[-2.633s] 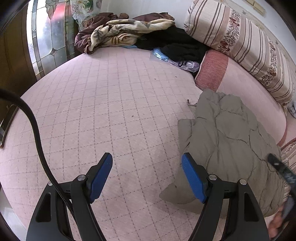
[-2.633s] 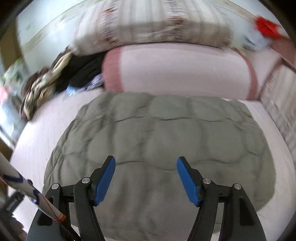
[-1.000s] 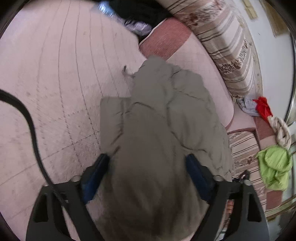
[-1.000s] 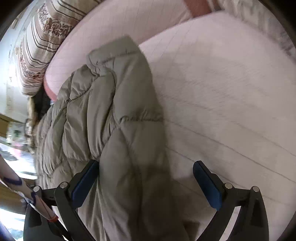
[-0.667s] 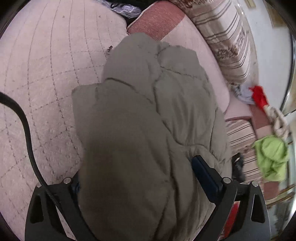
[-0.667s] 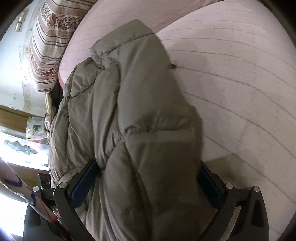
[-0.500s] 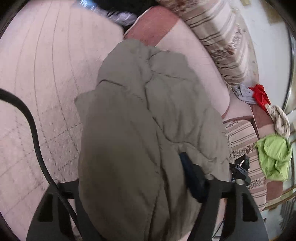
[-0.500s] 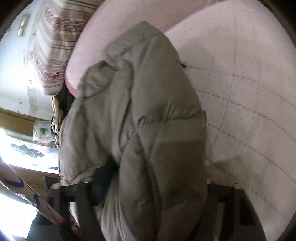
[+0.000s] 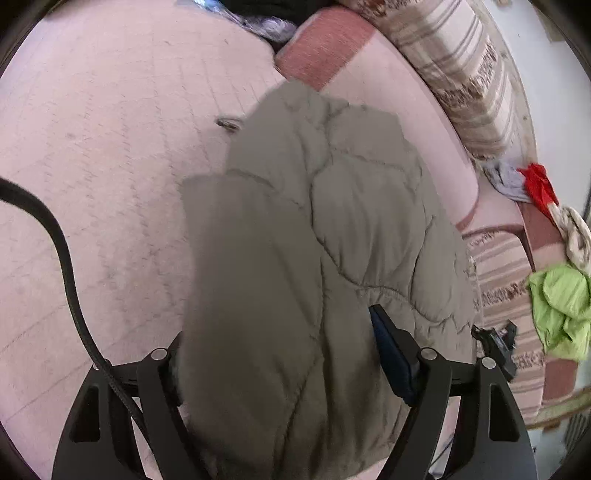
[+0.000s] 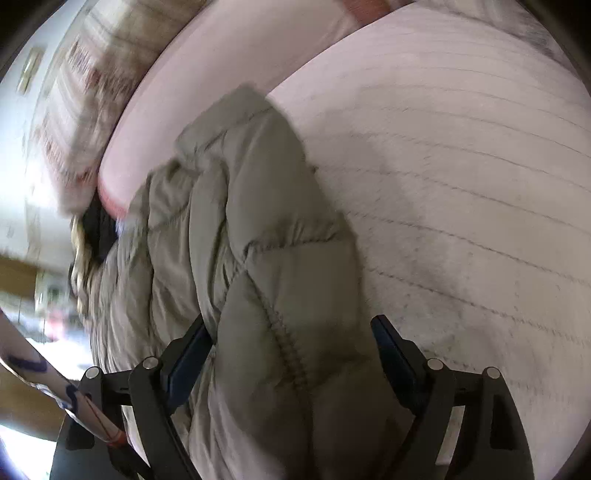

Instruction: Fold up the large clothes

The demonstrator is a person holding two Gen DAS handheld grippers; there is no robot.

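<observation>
A grey-olive quilted jacket (image 9: 332, 221) lies folded into a thick bundle on the pink quilted bed (image 9: 110, 147). One end of the bundle bulges up between the fingers of my left gripper (image 9: 275, 328) and hides its left finger. Its jaws are opening, and the right blue pad (image 9: 391, 354) stands at the fabric's edge. My right gripper (image 10: 288, 321) straddles the jacket's (image 10: 258, 240) other end, jaws opening too. There the left pad (image 10: 184, 365) touches the fabric, while the right pad (image 10: 391, 354) stands just clear of it.
A pink bolster (image 9: 388, 92) and a striped pillow (image 9: 461, 74) lie behind the jacket. Red (image 9: 537, 184) and green (image 9: 557, 299) cloths lie at the right, and dark clothes (image 9: 266, 7) at the top. A black cable (image 9: 66, 258) crosses at left. A small object (image 9: 227, 123) lies beside the jacket.
Both grippers came in around the jacket's ends, squeezed them half a second ago, and now stand wider again. The bundle looks more bunched up between them.
</observation>
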